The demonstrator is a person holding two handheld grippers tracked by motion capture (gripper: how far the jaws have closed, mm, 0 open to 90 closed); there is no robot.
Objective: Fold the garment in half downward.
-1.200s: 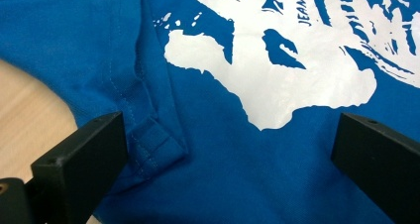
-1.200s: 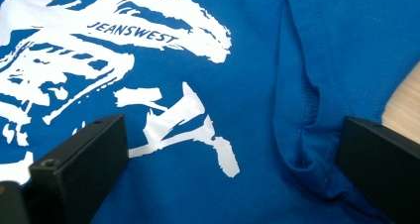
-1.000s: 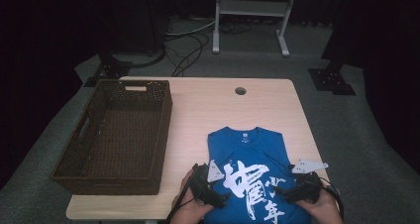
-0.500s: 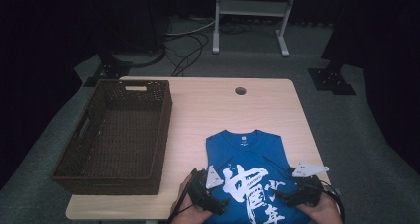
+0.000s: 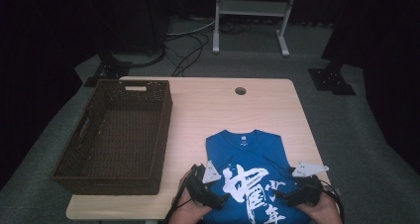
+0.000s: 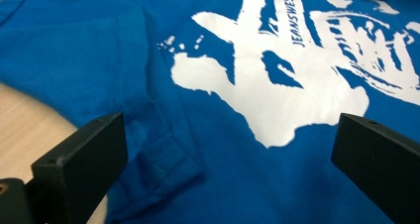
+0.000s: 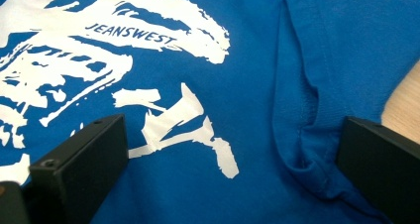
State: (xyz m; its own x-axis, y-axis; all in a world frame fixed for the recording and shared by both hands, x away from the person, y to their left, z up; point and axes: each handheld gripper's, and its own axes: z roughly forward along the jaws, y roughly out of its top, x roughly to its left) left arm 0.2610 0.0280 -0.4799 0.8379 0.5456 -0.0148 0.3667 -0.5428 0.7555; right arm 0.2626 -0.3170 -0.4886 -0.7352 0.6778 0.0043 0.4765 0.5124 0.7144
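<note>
you have a blue t-shirt (image 5: 247, 154) lying flat on the near right part of the wooden table (image 5: 223, 110), collar away from you and the white brush-stroke print (image 5: 250, 182) facing up, with both sleeves folded in over the body. your left gripper (image 5: 218, 200) sits low over the shirt's near left side, at the left edge of the print, and its jaws stand wide apart with nothing between them but cloth lying beneath; in the left gripper view the folded-in sleeve (image 6: 163, 149) lies just inside one jaw, its hem near the jaw's tip, and a strip of bare table shows at the corner beyond the shirt's edge. your right gripper (image 5: 280, 194) is over the near right side, at the right edge of the print, jaws likewise spread and closed on nothing; in the right gripper view the other folded sleeve (image 7: 307, 135) runs down beside one jaw, its hemmed end just next to it, and the small word "jeanswest" in the print reads clearly. whether either set of jaws actually touches the fabric you cannot tell from these views. your hands enter from the near edge of the table. to the left of the shirt, well apart from it, stands a dark wicker basket (image 5: 163, 135), and a round cable hole (image 5: 240, 91) sits near the table's far edge.
</note>
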